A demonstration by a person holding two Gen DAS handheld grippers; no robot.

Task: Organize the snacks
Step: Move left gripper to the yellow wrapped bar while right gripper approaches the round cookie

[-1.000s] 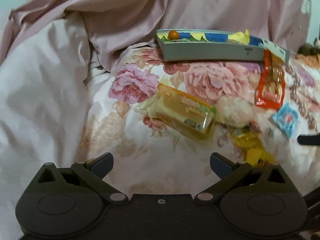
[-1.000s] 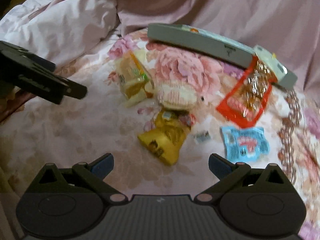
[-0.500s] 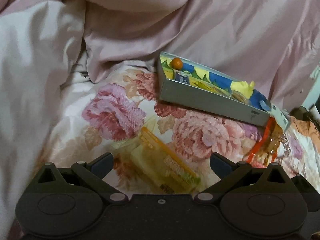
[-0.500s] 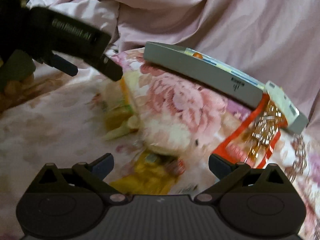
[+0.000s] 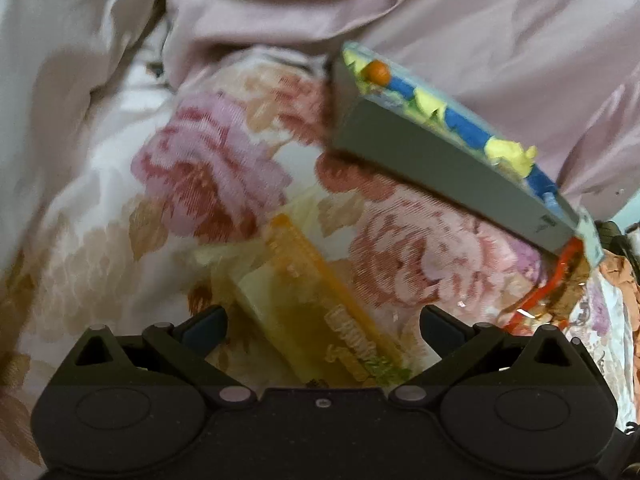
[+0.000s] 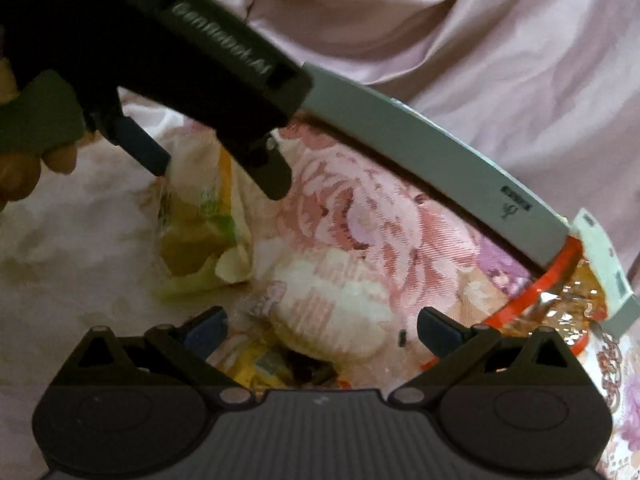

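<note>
A floral bed carries a grey box, with a yellow snack pack just before it, a red packet at its right end, and a pale round snack nearby.

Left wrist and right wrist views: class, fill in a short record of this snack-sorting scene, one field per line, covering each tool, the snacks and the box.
left tool: open, fingers either side of the yellow snack pack
right tool: open, over the pale round snack
red packet: partly tucked under the box end
grey box: lies on the floral bedding, snacks already inside
yellow wrapper: close under the right tool
backdrop: pink sheet
</note>
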